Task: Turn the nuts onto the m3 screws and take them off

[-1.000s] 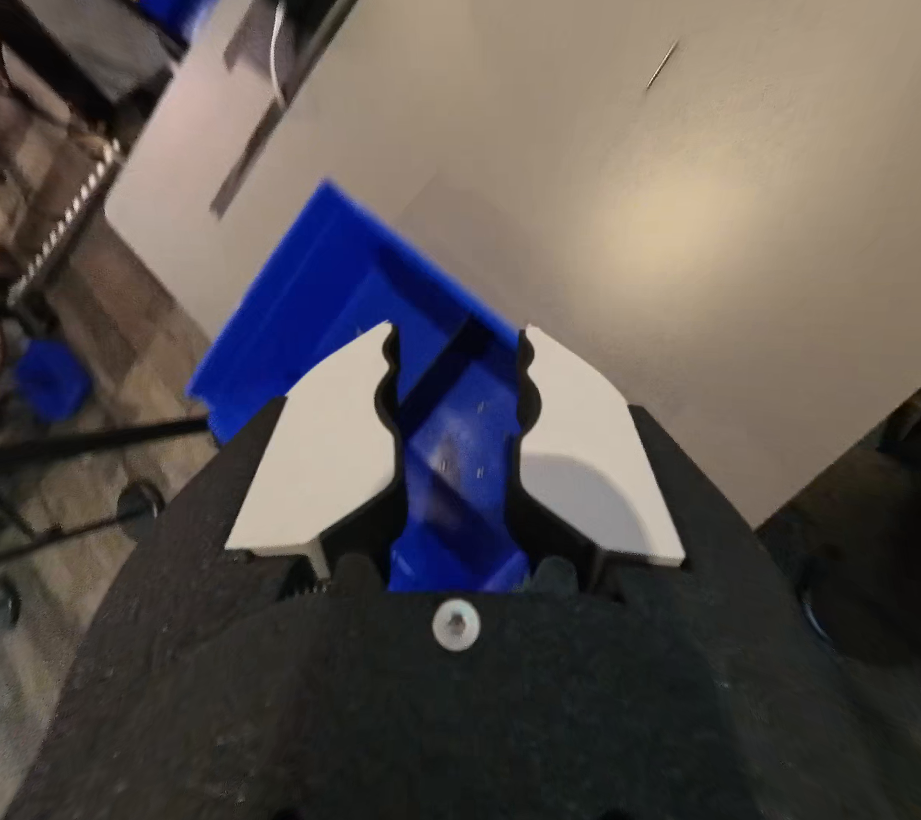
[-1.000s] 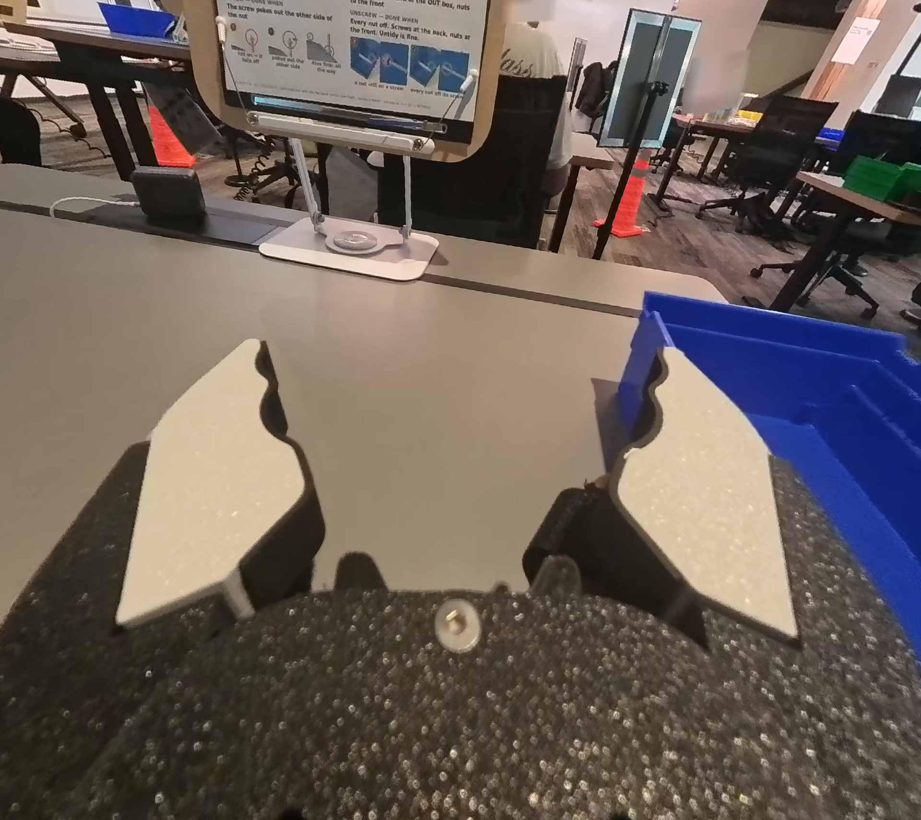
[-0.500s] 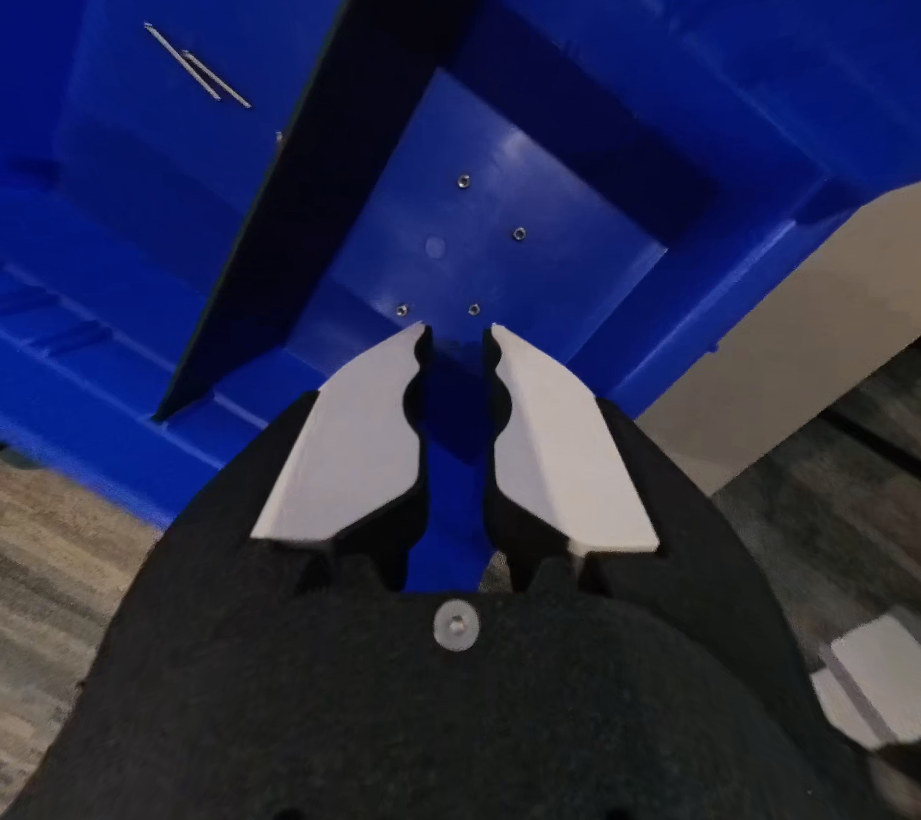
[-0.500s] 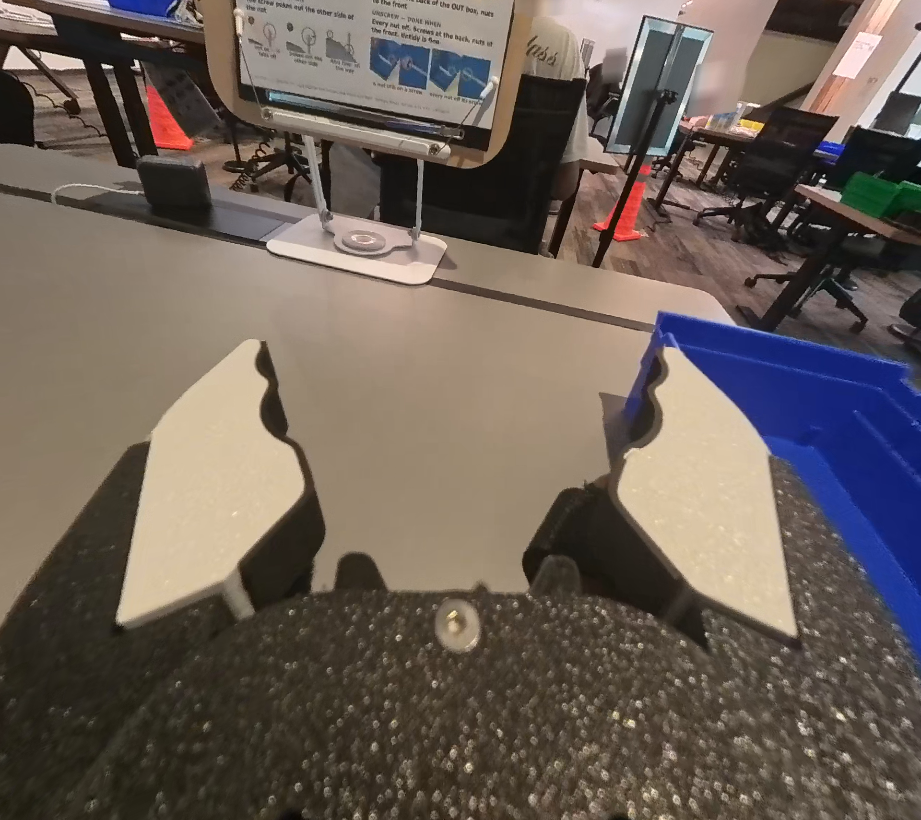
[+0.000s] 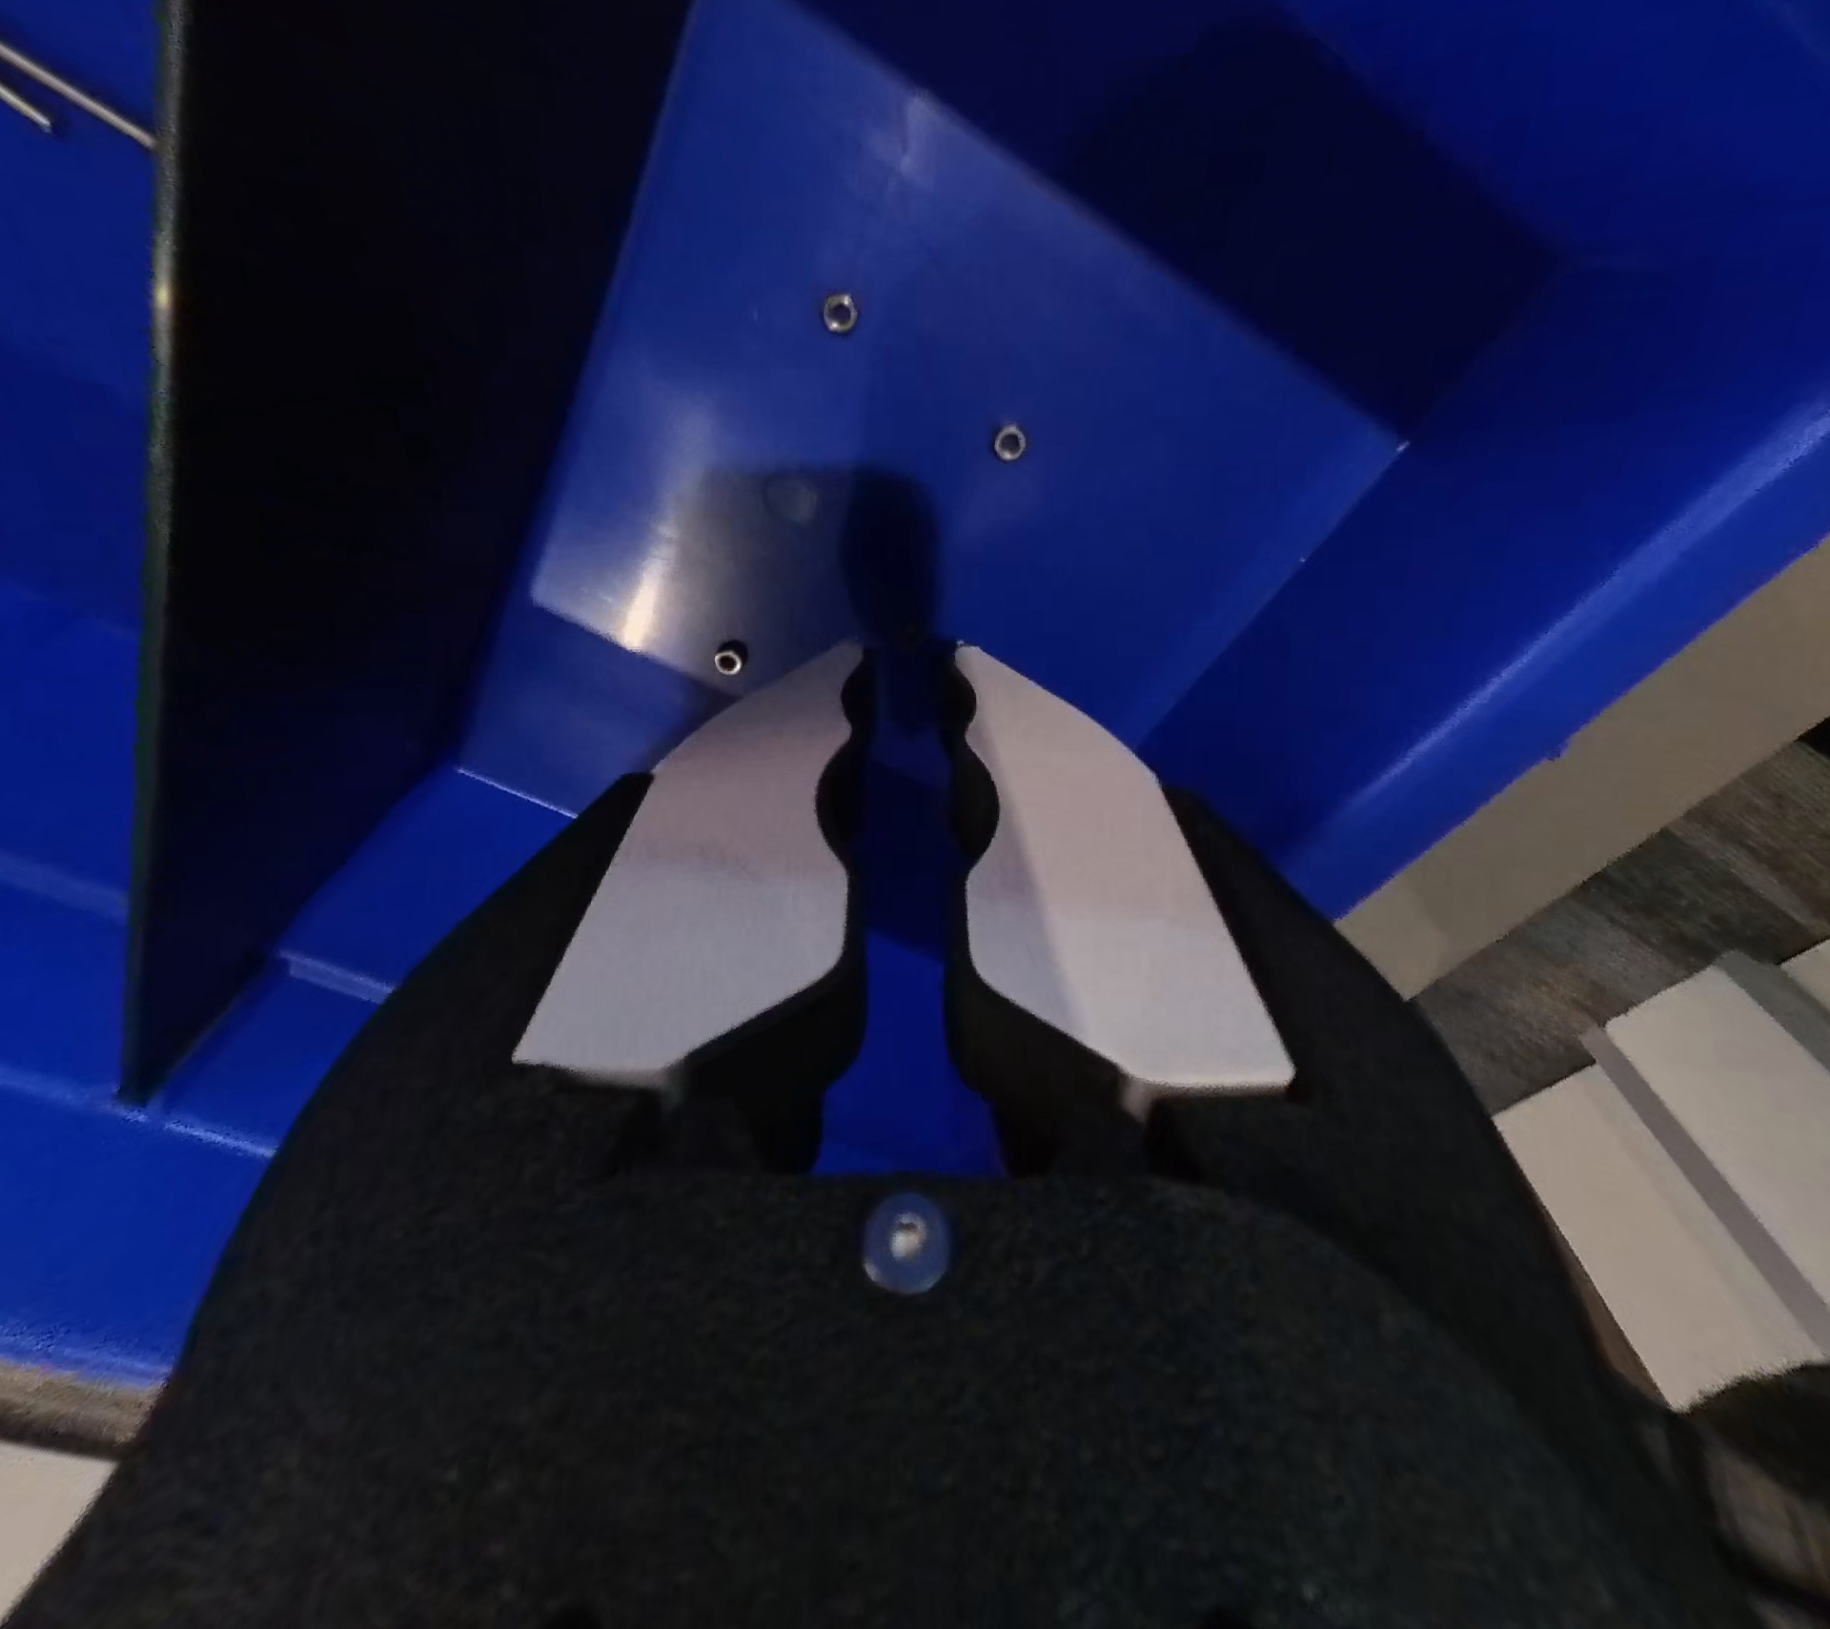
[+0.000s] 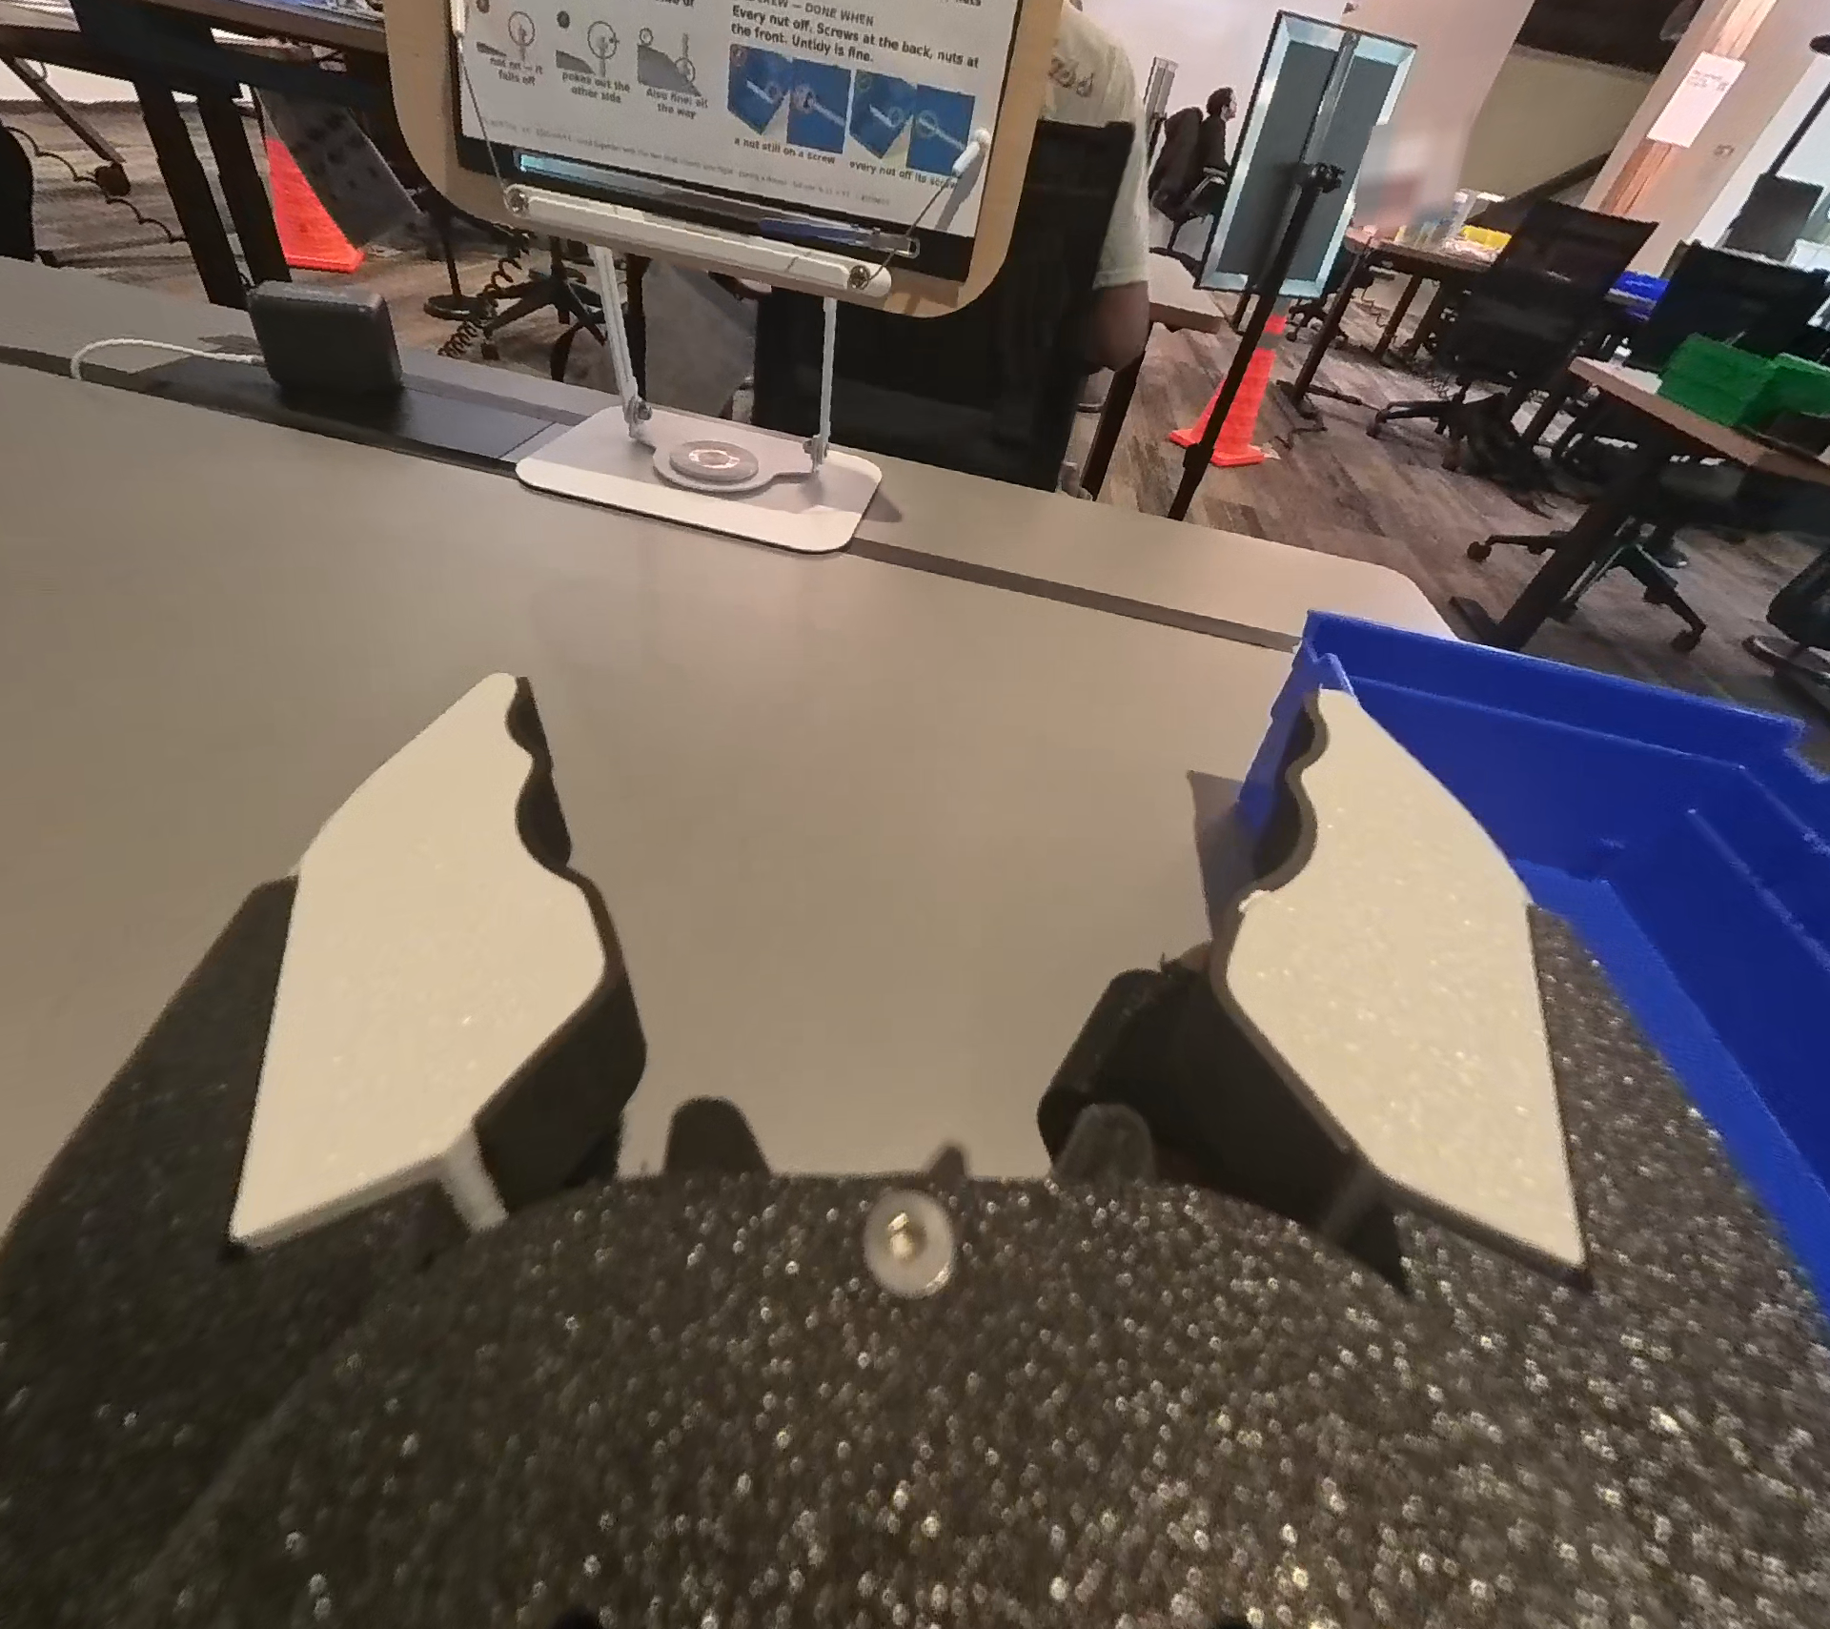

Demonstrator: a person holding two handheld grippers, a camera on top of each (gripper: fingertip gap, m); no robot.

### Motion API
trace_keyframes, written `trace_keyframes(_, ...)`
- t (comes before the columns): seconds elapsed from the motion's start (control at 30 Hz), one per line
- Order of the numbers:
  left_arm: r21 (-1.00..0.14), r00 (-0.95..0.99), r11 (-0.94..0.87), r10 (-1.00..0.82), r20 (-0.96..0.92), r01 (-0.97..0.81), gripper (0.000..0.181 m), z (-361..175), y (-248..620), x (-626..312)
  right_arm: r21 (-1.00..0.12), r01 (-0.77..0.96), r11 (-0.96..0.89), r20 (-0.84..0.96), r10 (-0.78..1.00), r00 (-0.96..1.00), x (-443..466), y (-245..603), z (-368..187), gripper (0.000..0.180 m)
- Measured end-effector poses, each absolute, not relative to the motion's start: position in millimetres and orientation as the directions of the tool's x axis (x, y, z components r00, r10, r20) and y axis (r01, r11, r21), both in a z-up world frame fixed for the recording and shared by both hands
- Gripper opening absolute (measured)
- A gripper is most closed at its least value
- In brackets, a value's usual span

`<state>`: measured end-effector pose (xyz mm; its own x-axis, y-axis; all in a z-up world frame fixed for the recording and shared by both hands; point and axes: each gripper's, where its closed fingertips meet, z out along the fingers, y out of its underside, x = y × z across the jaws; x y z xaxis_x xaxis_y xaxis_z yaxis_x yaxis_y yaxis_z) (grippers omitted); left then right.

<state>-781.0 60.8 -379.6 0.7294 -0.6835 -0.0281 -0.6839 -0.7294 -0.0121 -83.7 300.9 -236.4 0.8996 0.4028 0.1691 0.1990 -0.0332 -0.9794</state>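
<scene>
In the left wrist view my left gripper reaches down into the front compartment of the blue bin, its tips at the bin floor. The jaws stand a narrow gap apart, with only a dark shadow showing between the tips. Three small silver nuts lie loose on the floor: one just left of the tips, one and one farther in. Thin screws lie beyond the black divider. My right gripper is wide open and empty above the grey table, left of the blue bin.
An instruction board on a white stand and a small black box with a cable sit at the table's far edge. The bin stands at the table's right corner. Floor and white slats show beyond the near edge.
My left gripper swung from above the table down into the bin's nut compartment, and its jaws narrowed. A fourth nut seen near the tips no longer shows. The right gripper barely moved.
</scene>
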Motion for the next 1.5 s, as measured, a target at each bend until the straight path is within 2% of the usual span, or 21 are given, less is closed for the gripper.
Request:
trace_keyframes(0.03, -0.008, 0.729, -0.729, -0.684, -0.026, -0.685, 0.012, -380.4, 60.7, -780.8, -0.979, 0.199, -0.034, 0.169, 0.402, 0.9, -83.2, 301.2, -236.9, 0.136)
trace_keyframes(0.93, 0.036, 0.743, -0.742, -0.67, 0.007, -0.669, 0.006, -383.3, 58.0, -779.1, -0.984, 0.176, -0.03, 0.15, 0.403, 0.903, -97.4, 326.9, -234.6, 0.135)
trace_keyframes(1.27, -0.013, 0.765, -0.766, -0.64, -0.07, -0.642, 0.006, -348.5, 68.5, -783.5, -0.986, 0.166, -0.021, 0.144, 0.402, 0.904, -107.4, 341.4, -230.2, 0.135)
trace_keyframes(1.5, -0.1, 0.79, -0.787, -0.589, -0.171, -0.609, 0.005, -288.6, 76.2, -786.8, -0.987, 0.162, -0.008, 0.144, 0.408, 0.901, -101.8, 334.4, -224.4, 0.135)
